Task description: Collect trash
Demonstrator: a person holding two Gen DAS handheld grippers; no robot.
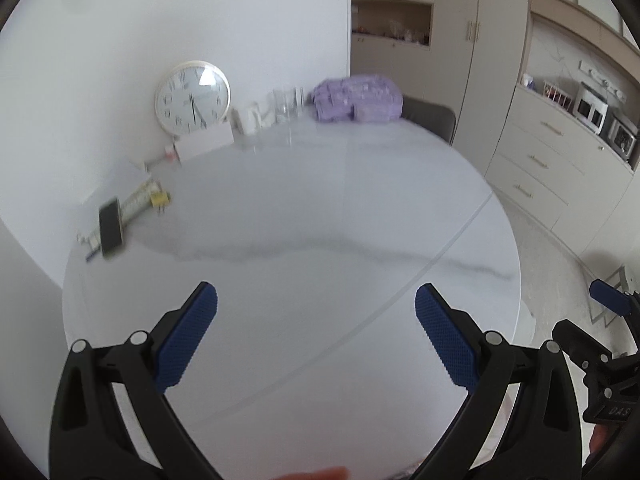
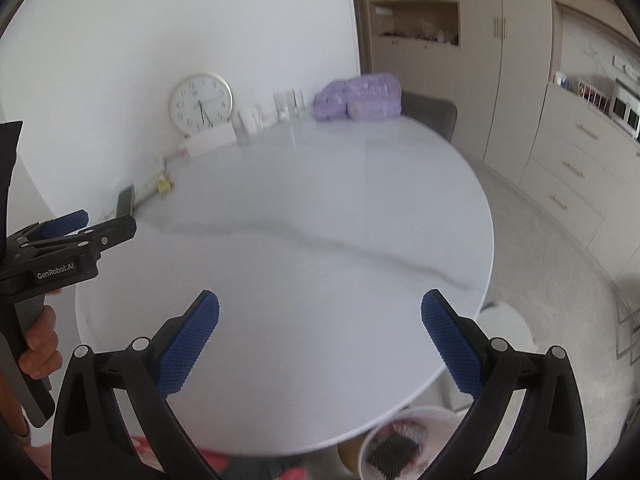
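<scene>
My left gripper [image 1: 316, 312] is open and empty above the near part of the round white marble table [image 1: 320, 208]. My right gripper [image 2: 320, 316] is open and empty above the same table [image 2: 320, 208], near its front right edge. A white trash bin [image 2: 400, 444] with dark and red scraps inside stands on the floor below the table's near edge. In the right wrist view the left gripper [image 2: 76, 232] shows at the left, held by a hand. In the left wrist view the right gripper [image 1: 612, 304] shows at the right edge.
Along the wall at the table's far left lie a phone [image 1: 110, 226], a yellow item [image 1: 159, 199], a box [image 1: 204, 144], a round clock [image 1: 193, 98] and glasses [image 1: 286, 106]. A purple bundle [image 1: 358, 98] sits at the back before a grey chair [image 1: 432, 114]. Cabinets line the right.
</scene>
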